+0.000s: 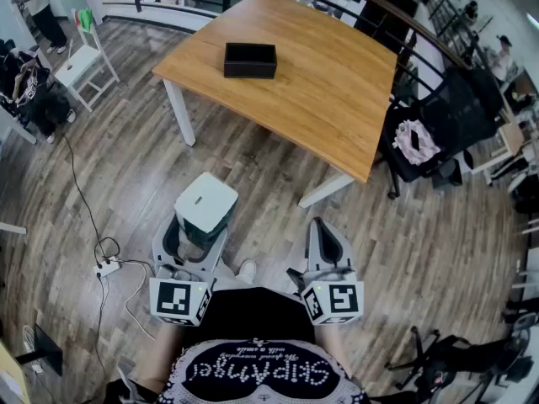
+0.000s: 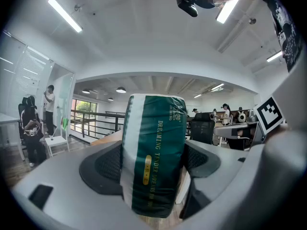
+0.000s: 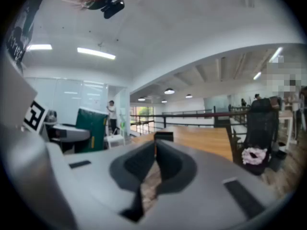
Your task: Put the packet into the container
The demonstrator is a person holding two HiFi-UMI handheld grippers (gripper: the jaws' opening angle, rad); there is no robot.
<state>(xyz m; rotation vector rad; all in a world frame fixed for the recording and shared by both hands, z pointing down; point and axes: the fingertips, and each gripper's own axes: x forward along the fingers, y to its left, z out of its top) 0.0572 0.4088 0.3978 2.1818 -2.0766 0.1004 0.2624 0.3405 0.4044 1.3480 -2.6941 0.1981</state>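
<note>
My left gripper (image 1: 200,225) is shut on a green and white packet (image 1: 205,203), held upright between the jaws; in the left gripper view the packet (image 2: 153,155) fills the gap between both pads. My right gripper (image 1: 327,241) is shut with nothing in it, its pads meeting in the right gripper view (image 3: 154,153). The black open container (image 1: 250,59) sits on the wooden table (image 1: 337,99), well ahead of both grippers. Both grippers hang low over the floor, short of the table's near edge. From the right gripper view the packet (image 3: 90,129) shows at the left.
A black office chair (image 1: 438,133) with pink cloth stands right of the table. A white chair (image 1: 84,61) and bags stand at the left. A power strip (image 1: 107,268) and cables lie on the floor to my left. A railing runs behind the table.
</note>
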